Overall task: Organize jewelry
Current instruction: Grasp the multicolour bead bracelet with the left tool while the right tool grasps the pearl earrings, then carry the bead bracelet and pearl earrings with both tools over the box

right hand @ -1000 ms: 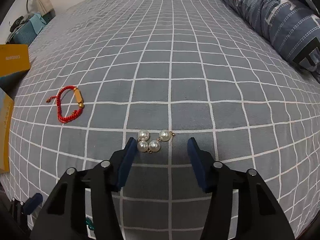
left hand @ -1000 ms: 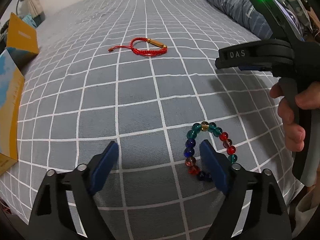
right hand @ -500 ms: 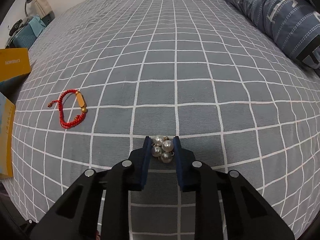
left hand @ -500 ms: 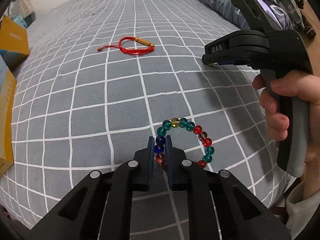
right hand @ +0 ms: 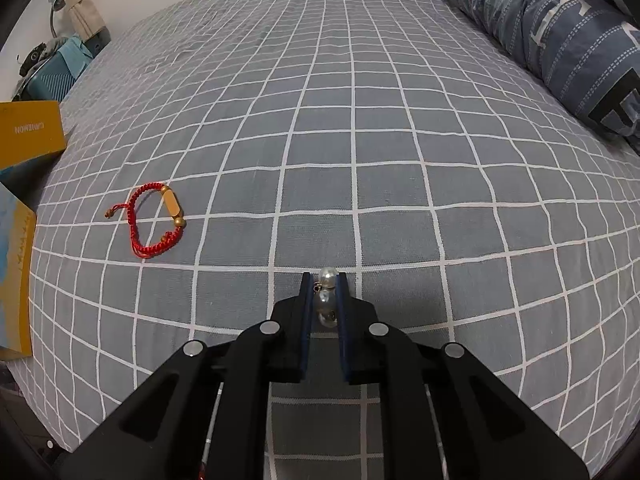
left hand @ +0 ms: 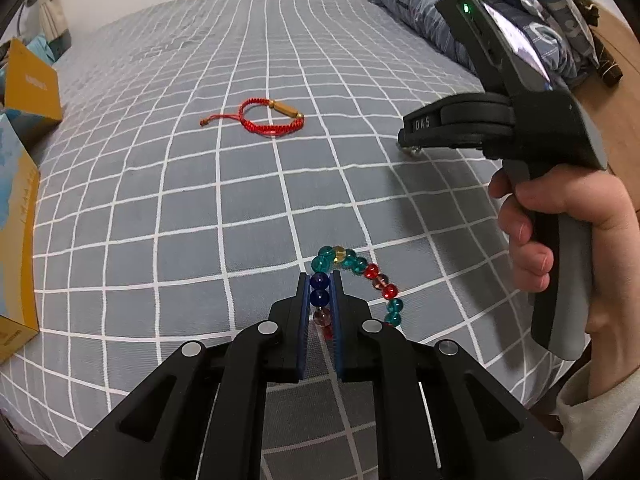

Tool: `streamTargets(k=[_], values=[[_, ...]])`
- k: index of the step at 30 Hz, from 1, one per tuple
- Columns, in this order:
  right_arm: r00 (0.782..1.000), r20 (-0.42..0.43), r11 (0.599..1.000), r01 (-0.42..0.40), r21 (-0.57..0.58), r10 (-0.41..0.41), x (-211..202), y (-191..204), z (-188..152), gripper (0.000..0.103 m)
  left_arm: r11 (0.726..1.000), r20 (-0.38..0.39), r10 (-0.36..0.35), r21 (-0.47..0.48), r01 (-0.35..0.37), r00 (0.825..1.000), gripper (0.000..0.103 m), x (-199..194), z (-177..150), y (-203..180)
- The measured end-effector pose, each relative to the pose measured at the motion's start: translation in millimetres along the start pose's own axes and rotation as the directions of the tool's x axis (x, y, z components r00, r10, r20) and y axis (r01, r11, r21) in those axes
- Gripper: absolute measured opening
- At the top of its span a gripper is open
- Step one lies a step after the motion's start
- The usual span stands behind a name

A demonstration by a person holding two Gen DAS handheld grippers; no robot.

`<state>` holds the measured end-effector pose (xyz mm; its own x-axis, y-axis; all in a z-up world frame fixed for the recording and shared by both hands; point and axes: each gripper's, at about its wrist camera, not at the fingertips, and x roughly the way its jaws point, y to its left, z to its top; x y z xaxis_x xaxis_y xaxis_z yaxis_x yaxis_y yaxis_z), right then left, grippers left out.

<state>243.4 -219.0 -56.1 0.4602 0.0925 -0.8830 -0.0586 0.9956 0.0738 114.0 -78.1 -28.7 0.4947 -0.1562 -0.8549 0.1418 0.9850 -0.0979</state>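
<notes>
Bed cover: grey bed sheet (right hand: 320,140) with a white grid pattern
Beads: round glass bead bracelet (left hand: 352,268), teal, red, dark blue, amber
Cord: red braided cord bracelet (right hand: 154,220) with gold beads
Pearls: white pearl cluster (right hand: 327,292)
Pillow: blue-grey patterned pillow (right hand: 560,32)
Boxes: yellow cardboard box (right hand: 30,132)

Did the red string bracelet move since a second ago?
No. The red string bracelet lies on the same white grid lines of the bedsheet, with its cord tail toward the yellow box; only the camera shifted.
</notes>
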Motion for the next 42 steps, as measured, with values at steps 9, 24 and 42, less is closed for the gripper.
streamTargets(k=[9,24,42], values=[[1.0,0.018,1.0,0.005,0.02,-0.006,-12,0,-4,0.011,1.0,0.035,-0.003,-0.004,0.003,0.999,0.009,-20,5,7],[0.996,0.089,1.0,0.018,0.024,-0.02,-45,12,-9,0.011,1.0,0.107,0.023,-0.018,-0.021,0.994,0.009,-43,24,29],[0.99,0.142,1.0,0.002,0.016,-0.004,-87,54,-9,0.011,0.988,0.163,0.131,-0.097,-0.117,0.978,0.009,-79,52,101]])
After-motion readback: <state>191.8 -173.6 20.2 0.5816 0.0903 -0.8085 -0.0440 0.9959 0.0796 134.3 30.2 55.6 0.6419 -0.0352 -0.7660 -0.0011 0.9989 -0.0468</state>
